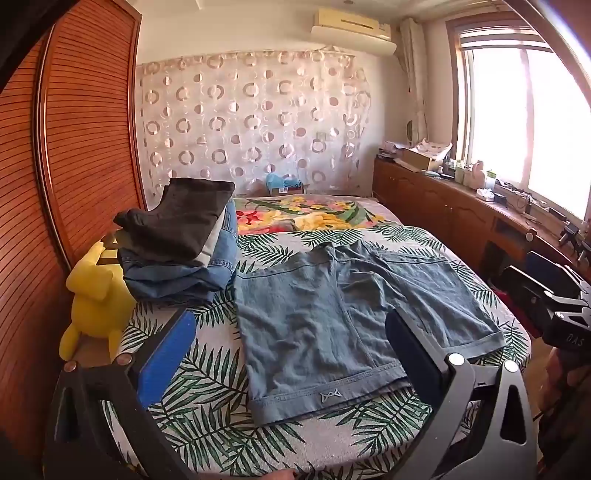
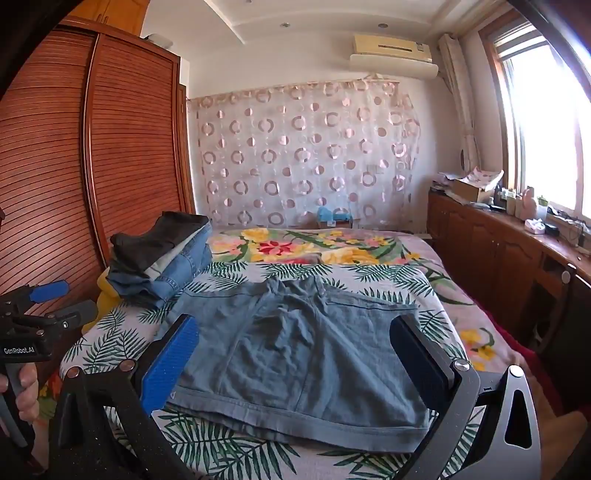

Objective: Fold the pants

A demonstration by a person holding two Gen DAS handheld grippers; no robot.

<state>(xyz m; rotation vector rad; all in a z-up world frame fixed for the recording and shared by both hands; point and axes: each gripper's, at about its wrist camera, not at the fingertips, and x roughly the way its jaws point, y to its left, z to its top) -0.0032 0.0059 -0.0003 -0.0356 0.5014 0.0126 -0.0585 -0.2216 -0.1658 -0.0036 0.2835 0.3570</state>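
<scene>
here, flat denim shorts between both grippers' wide-spread, empty fingers.

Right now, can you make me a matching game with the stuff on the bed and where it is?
Things:
1. denim shorts
2. dark pants
3. yellow plush toy
4. air conditioner

Places:
A. high on the wall
B. top of the folded pile
C. spread flat on the leaf-print sheet
D. at the bed's edge by the wardrobe

Pairs: 1-C, 2-B, 3-D, 4-A
</scene>
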